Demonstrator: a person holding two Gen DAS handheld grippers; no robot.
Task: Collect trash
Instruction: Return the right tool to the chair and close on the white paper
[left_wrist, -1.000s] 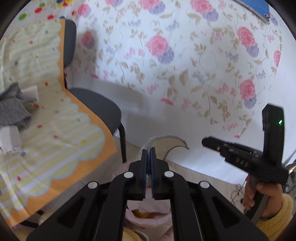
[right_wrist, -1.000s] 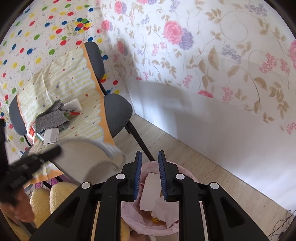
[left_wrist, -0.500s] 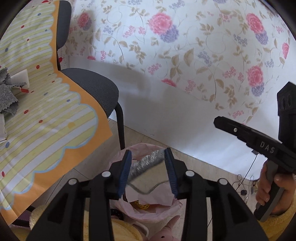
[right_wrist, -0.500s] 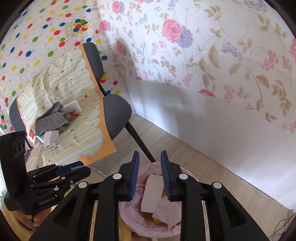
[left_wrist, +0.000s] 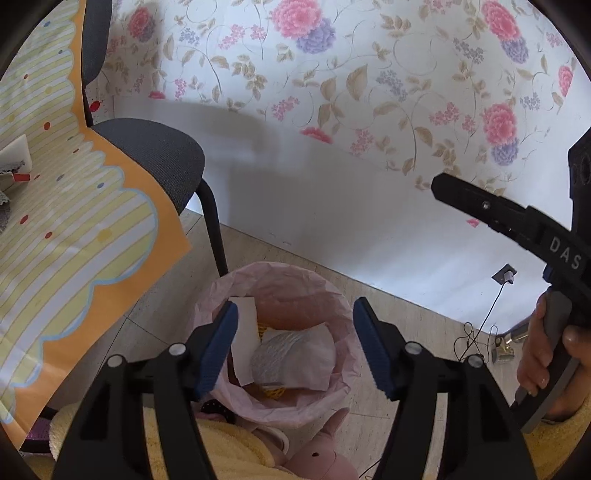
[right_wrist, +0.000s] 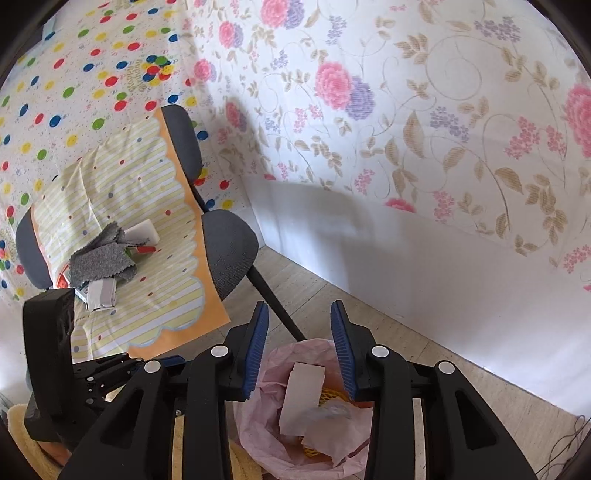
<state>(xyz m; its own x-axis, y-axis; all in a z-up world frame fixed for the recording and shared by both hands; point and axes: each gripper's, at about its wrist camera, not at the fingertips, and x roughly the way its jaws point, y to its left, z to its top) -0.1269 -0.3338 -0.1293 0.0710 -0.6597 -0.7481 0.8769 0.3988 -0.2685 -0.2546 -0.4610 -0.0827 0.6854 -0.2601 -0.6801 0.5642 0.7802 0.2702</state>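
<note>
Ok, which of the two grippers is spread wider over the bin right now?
The left gripper: its jaws, just opening, stand far apart and empty above the pink-lined bin. The right gripper, also empty, shows a narrower gap.

Right gripper (right_wrist: 299, 347) over pink-lined trash bin (right_wrist: 258, 435); jaws have just been opening, nothing between the pads. Bin below the fingertips holds white paper strip (right_wrist: 301, 398) and crumpled wrappers. Left gripper (right_wrist: 110, 373) off to the left of the fingers. Grey cloth (right_wrist: 103, 264) on patterned table cover (right_wrist: 147, 206), far left beyond fingers.
</note>
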